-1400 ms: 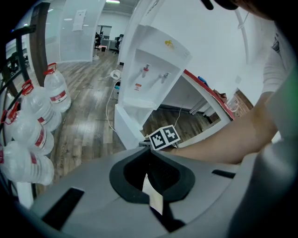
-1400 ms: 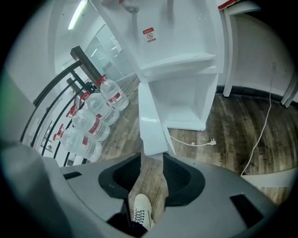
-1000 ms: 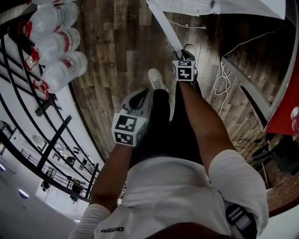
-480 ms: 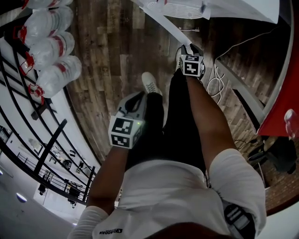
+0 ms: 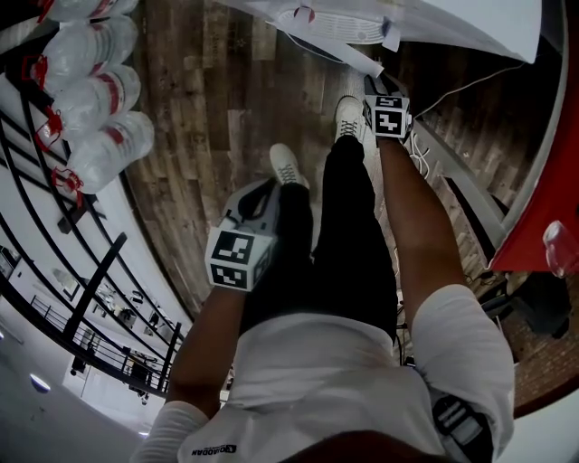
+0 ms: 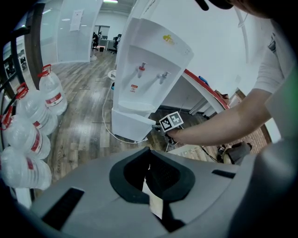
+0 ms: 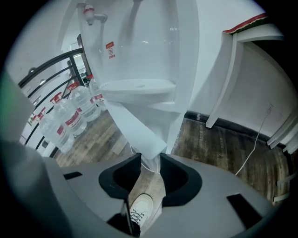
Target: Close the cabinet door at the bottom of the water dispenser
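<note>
The white water dispenser (image 5: 344,23) stands at the top of the head view, and it is upright in the left gripper view (image 6: 149,60). Its bottom cabinet door (image 5: 348,56) juts out as a short white strip. My right gripper (image 5: 371,83) is at the door's free edge. In the right gripper view the door (image 7: 135,130) runs down into the jaws, and the right gripper (image 7: 150,160) is shut on its lower corner. My left gripper (image 5: 271,185) hangs back by the person's left leg, shut with nothing in it (image 6: 149,162).
Several large water bottles (image 5: 99,81) lie stacked at the left against a black railing (image 5: 90,226). A white cable (image 5: 434,99) trails on the wood floor right of the dispenser. A red-edged table (image 5: 543,208) stands at the right. The person's white shoes (image 5: 287,165) are near the door.
The right gripper has moved up and to the right, toward the dispenser, carrying the door edge with it. The door shows shorter and closer to the cabinet. The left gripper has barely shifted.
</note>
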A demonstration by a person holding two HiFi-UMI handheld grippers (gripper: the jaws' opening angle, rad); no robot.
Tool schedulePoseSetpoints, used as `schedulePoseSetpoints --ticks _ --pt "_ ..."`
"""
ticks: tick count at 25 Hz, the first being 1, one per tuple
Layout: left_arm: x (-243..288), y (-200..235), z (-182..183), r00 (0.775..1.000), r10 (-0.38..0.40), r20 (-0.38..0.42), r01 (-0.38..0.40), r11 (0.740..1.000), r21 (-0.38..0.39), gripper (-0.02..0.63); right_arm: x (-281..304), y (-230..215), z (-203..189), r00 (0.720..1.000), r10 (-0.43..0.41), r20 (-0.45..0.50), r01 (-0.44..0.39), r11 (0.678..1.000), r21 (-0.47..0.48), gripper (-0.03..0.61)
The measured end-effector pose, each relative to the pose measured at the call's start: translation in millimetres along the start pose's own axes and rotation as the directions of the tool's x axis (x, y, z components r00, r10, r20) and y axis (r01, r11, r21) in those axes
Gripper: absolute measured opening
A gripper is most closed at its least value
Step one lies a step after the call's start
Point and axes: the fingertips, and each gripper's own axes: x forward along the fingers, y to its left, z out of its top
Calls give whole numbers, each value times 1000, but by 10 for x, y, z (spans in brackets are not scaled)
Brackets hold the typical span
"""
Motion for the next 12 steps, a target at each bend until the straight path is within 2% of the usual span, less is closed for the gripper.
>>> schedulePoseSetpoints --ticks 5,12 --pt "59 -21 39 1000 -5 -7 5 1000 -4 0 72 -178 144 999 21 25 -21 999 26 132" --pt "174 13 90 1000 -2 -25 2 1000 -12 0 167 -370 360 999 -6 46 4 999 42 129"
